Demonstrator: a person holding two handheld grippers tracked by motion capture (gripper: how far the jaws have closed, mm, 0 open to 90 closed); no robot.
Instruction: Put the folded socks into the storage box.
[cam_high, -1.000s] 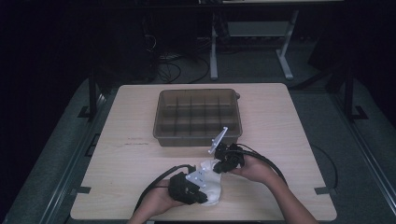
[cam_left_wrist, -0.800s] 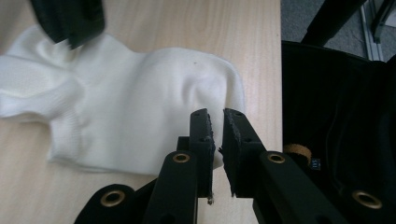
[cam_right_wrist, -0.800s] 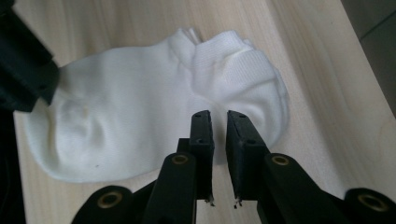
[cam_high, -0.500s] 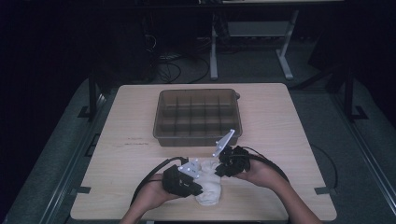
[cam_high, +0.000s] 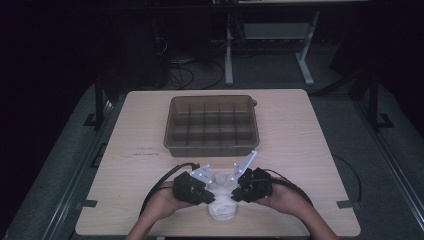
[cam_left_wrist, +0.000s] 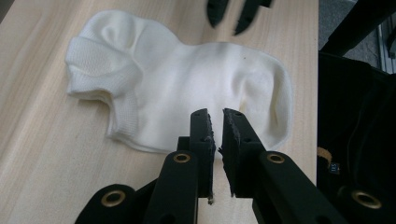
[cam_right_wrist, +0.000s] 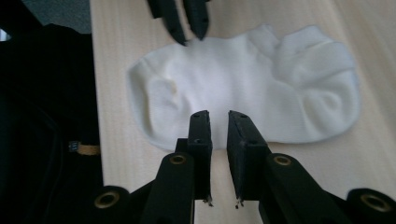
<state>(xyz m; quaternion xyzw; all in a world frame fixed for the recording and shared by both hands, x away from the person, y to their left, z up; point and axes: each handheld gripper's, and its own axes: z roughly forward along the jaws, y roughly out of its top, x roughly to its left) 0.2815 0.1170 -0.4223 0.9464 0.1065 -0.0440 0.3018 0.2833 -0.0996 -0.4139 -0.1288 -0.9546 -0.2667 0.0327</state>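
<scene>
Near the table's front edge, below the brown tray (cam_high: 212, 125), lies a white sock (cam_left_wrist: 187, 88). The left gripper (cam_left_wrist: 215, 114) and right gripper (cam_right_wrist: 218, 116) hover over it, jaws slightly apart, holding nothing. Grabbing too high could miss the sock.

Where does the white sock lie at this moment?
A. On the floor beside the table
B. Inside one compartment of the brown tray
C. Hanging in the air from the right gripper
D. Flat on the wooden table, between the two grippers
D. The white sock rests flat on the table, between the left gripper and the right gripper, and neither one is gripping it.
</scene>
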